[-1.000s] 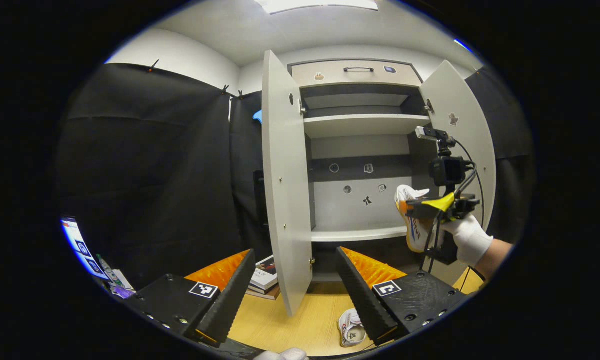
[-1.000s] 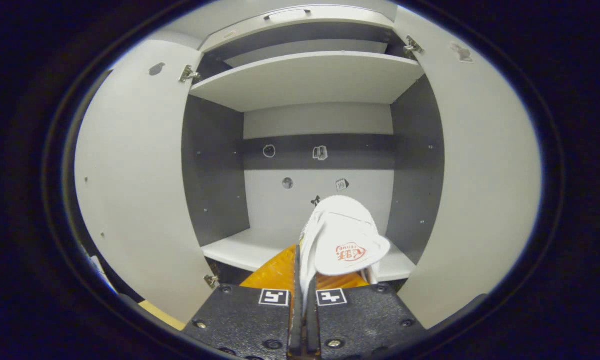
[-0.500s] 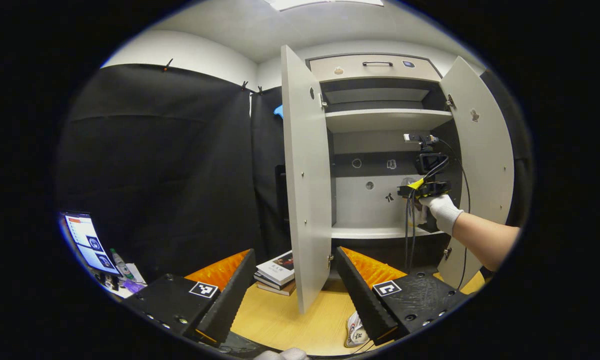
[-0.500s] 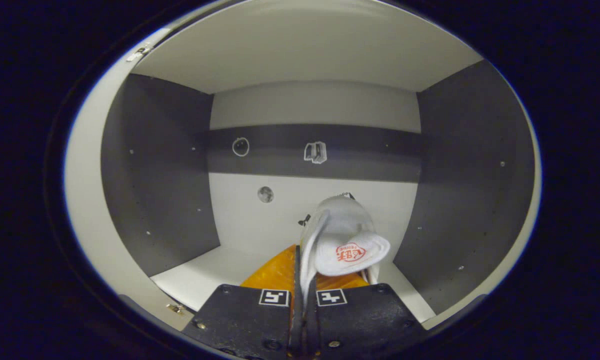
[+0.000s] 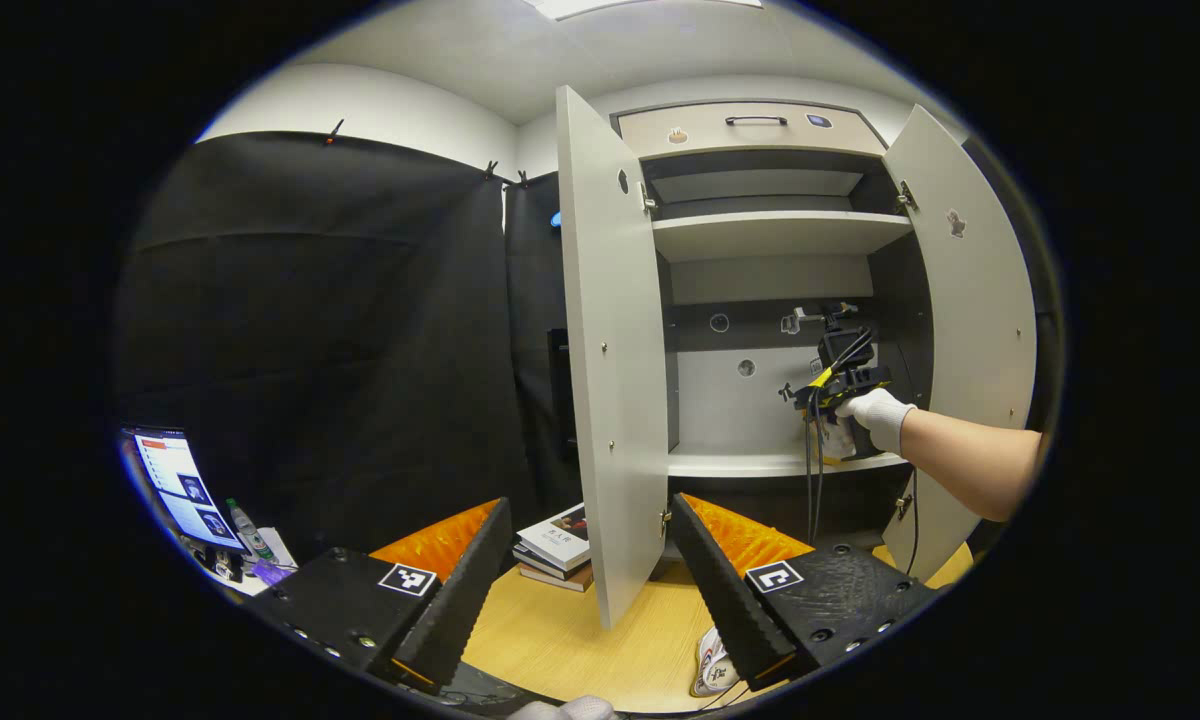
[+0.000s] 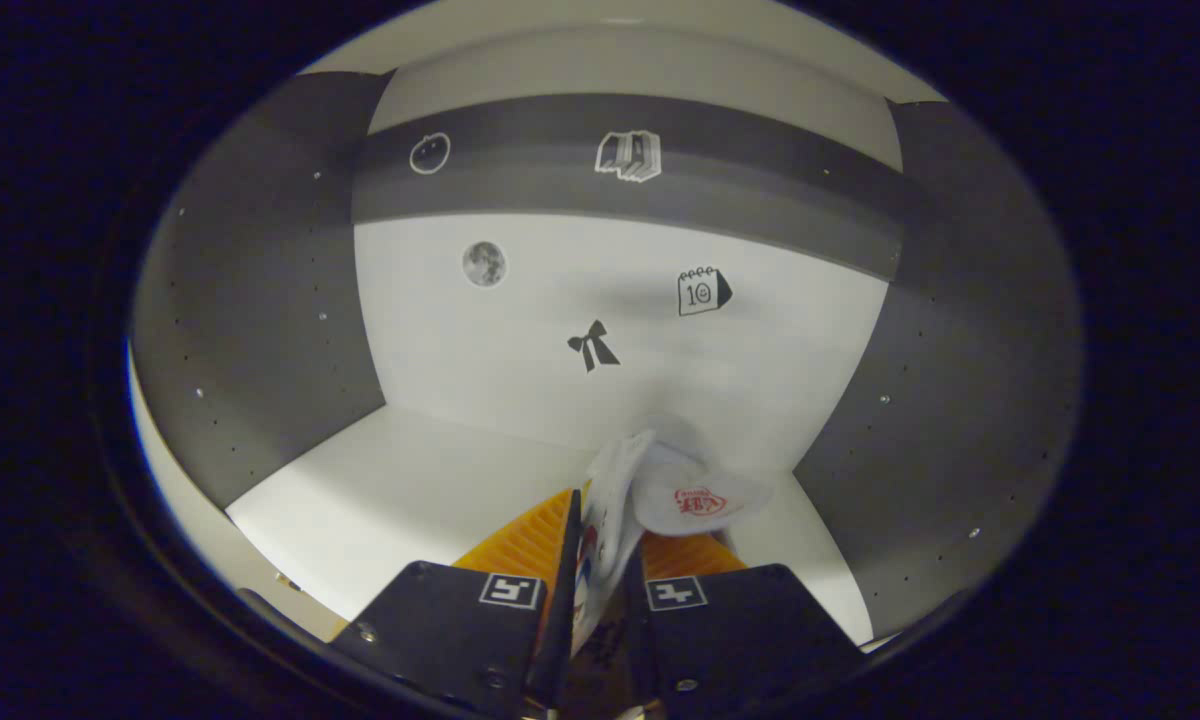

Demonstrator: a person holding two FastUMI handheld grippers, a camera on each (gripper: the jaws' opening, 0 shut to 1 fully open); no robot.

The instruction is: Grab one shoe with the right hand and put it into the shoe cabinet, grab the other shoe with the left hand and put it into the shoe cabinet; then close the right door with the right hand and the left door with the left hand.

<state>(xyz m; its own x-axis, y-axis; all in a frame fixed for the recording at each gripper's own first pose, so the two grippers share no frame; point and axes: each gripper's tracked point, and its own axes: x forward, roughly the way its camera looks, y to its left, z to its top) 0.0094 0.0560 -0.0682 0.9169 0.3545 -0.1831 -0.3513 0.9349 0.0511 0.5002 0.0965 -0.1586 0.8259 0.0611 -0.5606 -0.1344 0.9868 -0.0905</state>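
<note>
The left gripper (image 5: 590,575) has its jaws wide apart over the counter (image 5: 570,650). A shoe (image 5: 710,668) lies there. The shoe cabinet (image 5: 760,300) has both doors open.

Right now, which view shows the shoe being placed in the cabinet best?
The right gripper view: the shoe sits close up between the right gripper, above the cabinet shelf. In the left gripper view that shoe is small, far off and mostly hidden behind the hand.
</note>
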